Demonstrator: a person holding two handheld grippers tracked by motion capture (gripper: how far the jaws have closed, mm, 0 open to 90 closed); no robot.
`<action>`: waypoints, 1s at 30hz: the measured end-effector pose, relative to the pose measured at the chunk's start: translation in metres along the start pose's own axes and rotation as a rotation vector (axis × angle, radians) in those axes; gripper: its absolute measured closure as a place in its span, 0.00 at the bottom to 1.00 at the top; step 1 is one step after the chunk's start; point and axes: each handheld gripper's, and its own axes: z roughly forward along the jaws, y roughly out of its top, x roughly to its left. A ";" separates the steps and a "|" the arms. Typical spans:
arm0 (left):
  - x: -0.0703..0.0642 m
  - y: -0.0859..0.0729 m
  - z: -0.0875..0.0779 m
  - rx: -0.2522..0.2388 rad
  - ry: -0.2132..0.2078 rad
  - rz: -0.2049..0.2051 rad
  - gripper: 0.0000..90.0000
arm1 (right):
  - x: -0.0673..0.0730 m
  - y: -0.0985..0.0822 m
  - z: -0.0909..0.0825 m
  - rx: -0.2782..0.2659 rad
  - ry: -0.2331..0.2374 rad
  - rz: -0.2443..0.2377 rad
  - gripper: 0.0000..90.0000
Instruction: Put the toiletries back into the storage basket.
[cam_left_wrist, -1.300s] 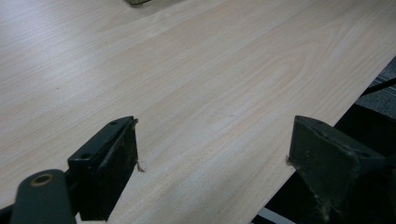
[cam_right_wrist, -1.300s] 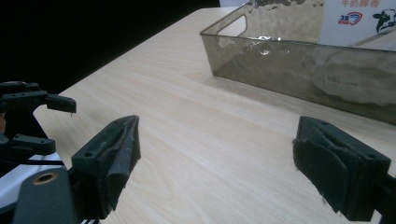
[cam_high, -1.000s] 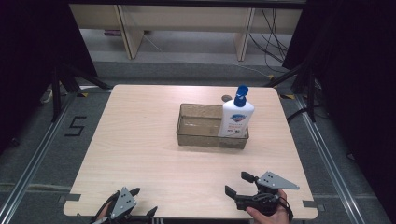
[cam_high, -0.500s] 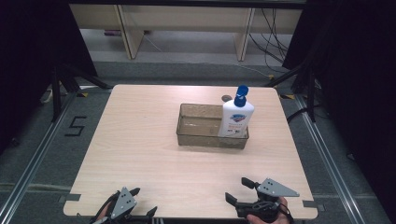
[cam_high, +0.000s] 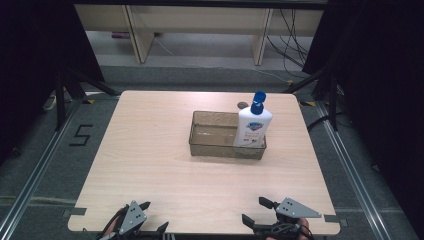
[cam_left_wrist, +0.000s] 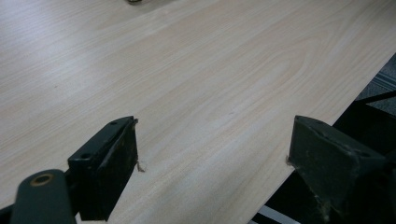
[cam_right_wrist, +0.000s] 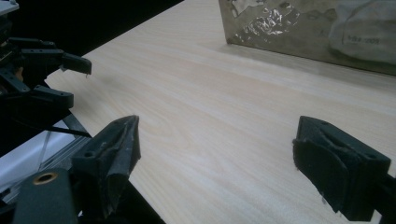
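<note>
A translucent grey bin (cam_high: 215, 142) sits on the wooden table (cam_high: 150, 150), right of centre. A white bottle with a blue cap (cam_high: 253, 125) stands upright in the bin's right end. In the right gripper view the bin (cam_right_wrist: 280, 28) is at the top, and the bottle (cam_right_wrist: 364, 32) shows through its wall. My left gripper (cam_high: 154, 216) is at the near-left table edge, open and holding nothing (cam_left_wrist: 212, 154). My right gripper (cam_high: 254, 210) is at the near-right edge, also open and holding nothing (cam_right_wrist: 217, 144). The left gripper (cam_right_wrist: 74, 81) appears at the left of the right gripper view.
A small dark round object (cam_high: 242, 105) lies on the table just behind the bin. Beyond the far edge stand pale shelf units (cam_high: 200, 30) with cables. A "5" marking (cam_high: 80, 135) is on the floor to the left. Metal rails run along both sides.
My right gripper has drawn back toward the near edge of the table, staying open. The left gripper, bin and bottle have not moved.
</note>
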 end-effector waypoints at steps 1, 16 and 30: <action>0.001 0.000 -0.001 0.010 -0.001 0.011 0.17 | -0.001 -0.001 0.001 -0.014 0.006 -0.023 0.17; -0.002 0.001 -0.001 -0.001 -0.006 0.006 0.17 | 0.001 -0.006 -0.007 -0.001 -0.005 -0.059 0.17; -0.003 0.002 0.000 0.004 -0.013 0.013 0.17 | 0.004 -0.008 -0.002 0.016 0.011 -0.060 0.17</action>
